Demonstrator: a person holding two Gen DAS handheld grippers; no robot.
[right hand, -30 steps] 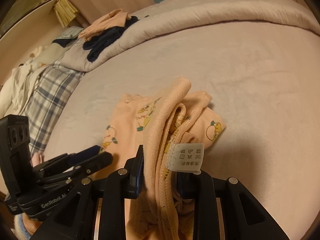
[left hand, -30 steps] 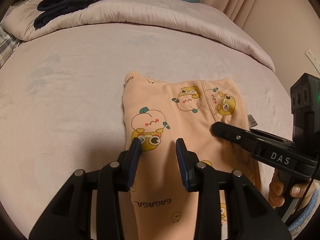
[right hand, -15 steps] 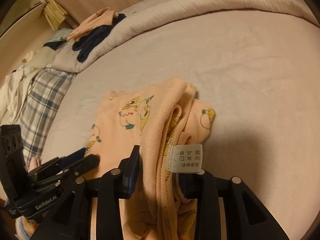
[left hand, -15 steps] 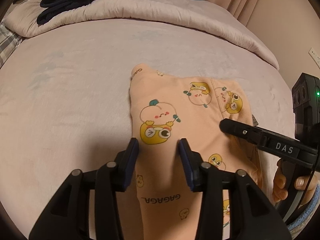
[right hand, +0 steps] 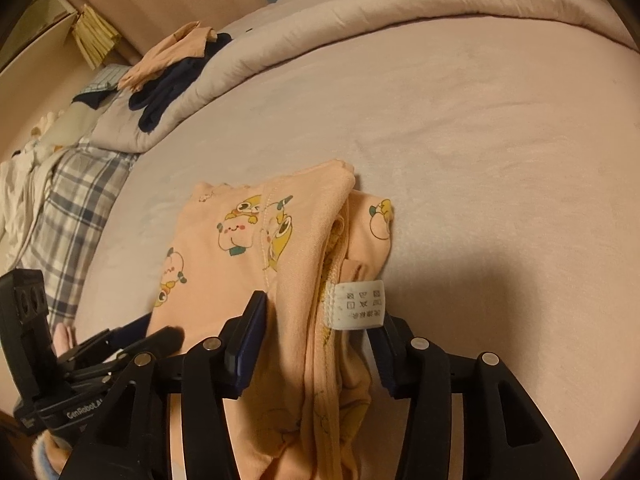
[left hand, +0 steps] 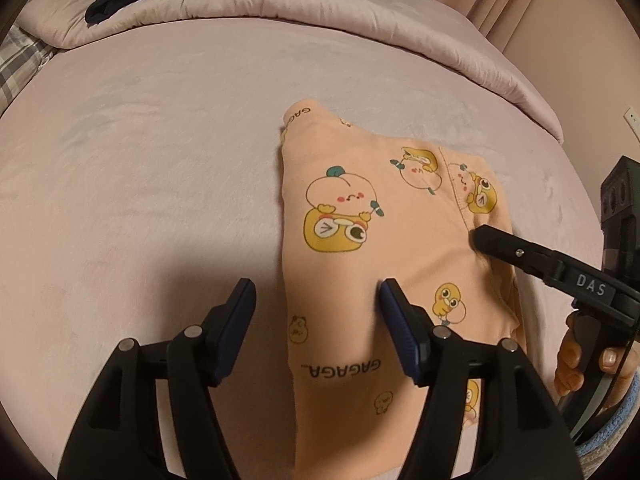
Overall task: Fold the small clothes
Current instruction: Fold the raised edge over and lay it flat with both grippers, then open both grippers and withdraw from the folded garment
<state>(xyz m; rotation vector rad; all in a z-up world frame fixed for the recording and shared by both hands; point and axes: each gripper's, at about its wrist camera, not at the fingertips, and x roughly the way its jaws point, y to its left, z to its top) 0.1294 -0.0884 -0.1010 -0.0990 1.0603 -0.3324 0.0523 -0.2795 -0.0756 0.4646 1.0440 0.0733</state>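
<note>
A peach child's garment (left hand: 360, 248) with cartoon prints lies folded on the bed; it also shows in the right wrist view (right hand: 248, 248). My left gripper (left hand: 316, 300) is open and straddles its near left edge. My right gripper (right hand: 320, 312) is open, its jaws either side of the folded right edge, where a white care label (right hand: 358, 304) hangs. The right gripper's finger also shows in the left wrist view (left hand: 520, 252), and the left gripper in the right wrist view (right hand: 132, 340).
The pink bed sheet (left hand: 140, 180) spreads all around. A rolled grey duvet (left hand: 280, 4) runs along the far side with dark and peach clothes (right hand: 172, 64) piled on it. A plaid cloth (right hand: 68, 208) lies at the left.
Both grippers have opened: the right let go of the raised folded edge, which dropped flat onto the garment. The left gripper widened and shifted left over the garment's edge.
</note>
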